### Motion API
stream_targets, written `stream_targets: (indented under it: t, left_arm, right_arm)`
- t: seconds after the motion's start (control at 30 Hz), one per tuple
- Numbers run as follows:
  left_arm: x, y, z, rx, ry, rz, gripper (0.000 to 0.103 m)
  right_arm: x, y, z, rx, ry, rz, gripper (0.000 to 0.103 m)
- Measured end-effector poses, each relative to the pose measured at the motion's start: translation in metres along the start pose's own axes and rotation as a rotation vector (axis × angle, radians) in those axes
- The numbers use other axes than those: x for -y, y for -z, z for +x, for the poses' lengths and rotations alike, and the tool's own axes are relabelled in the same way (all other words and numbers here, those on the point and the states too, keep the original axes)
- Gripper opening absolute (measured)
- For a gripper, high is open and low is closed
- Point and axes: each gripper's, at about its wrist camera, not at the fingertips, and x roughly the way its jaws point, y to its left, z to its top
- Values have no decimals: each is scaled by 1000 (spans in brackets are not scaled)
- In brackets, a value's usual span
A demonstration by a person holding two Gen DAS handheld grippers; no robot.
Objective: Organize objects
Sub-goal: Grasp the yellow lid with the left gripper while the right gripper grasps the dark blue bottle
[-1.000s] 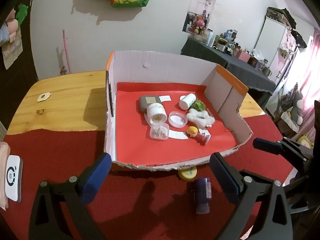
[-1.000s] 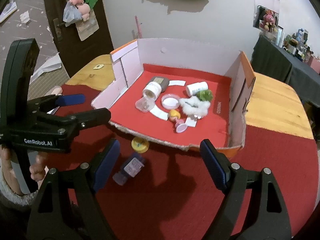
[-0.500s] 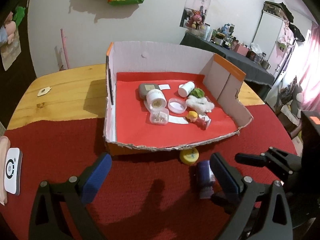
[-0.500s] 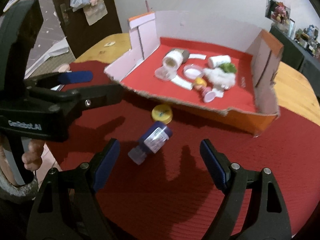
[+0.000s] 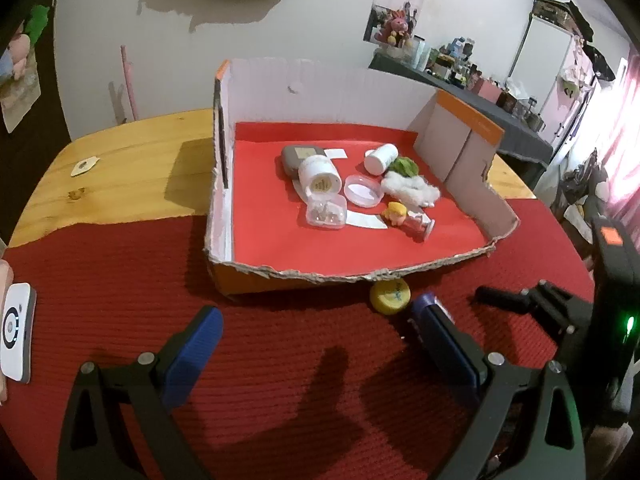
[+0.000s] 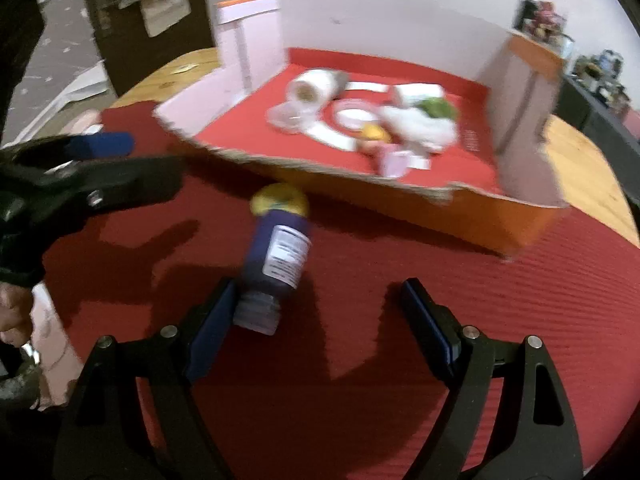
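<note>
The dark blue bottle (image 6: 280, 264) is seen lying on its side on the red cloth (image 6: 500, 320) that covers the near part of the bench (image 5: 120, 172), outside the cardboard box (image 6: 472, 216) and just in front of its torn front edge. Its long axis is laid roughly toward the box: the uncapped neck points back at the right hand-held gripper (image 6: 320, 320), while its base sits against or just beside a yellow cap (image 6: 280, 200); whether these touch cannot be told.

The bottle is judged nearer to the right hand-held gripper, whose jaws are spread wide and empty. The neck lies just beside the left fingertip (image 6: 218, 316) rather than centred in the gap, so a shift to the left would seem to be needed before closing, with the grip taken across the body.

The left hand-held gripper (image 5: 320, 344) is likewise released, holding nothing, and hangs over bare cloth. In its view the bottle is almost wholly hidden behind its own right finger (image 5: 444, 344); only a blue end shows.

The right wrist view is blurred by motion, so the label and the small items inside the box are hard to make out there; a white pill bottle (image 5: 320, 176) and a clear lidded tub (image 5: 326, 212) are made out in the left view
</note>
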Motion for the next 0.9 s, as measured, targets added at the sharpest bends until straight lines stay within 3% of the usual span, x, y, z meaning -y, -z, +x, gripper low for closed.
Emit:
stream_targets:
  t: [0.17,0.43,0.77,0.83,0.9]
  left_arm:
    - [5,1,8,-19,2,25,98]
    - [7,5,16,-42,-4,55,98]
    - [27,3,39,-75,7,120,95]
    - [32,2,47,-88,5,139,90]
    - [35,2,52,-92,-6,144,86]
  right_arm:
    - [21,-5,-5,23,5,46,82]
    - [16,-14,7,20,-18,0,82]
    - [49,-11,4,28,-20,80,82]
    - [47,-12,4,27,-36,69,75]
    - [45,-13,6,23,-64,67,57]
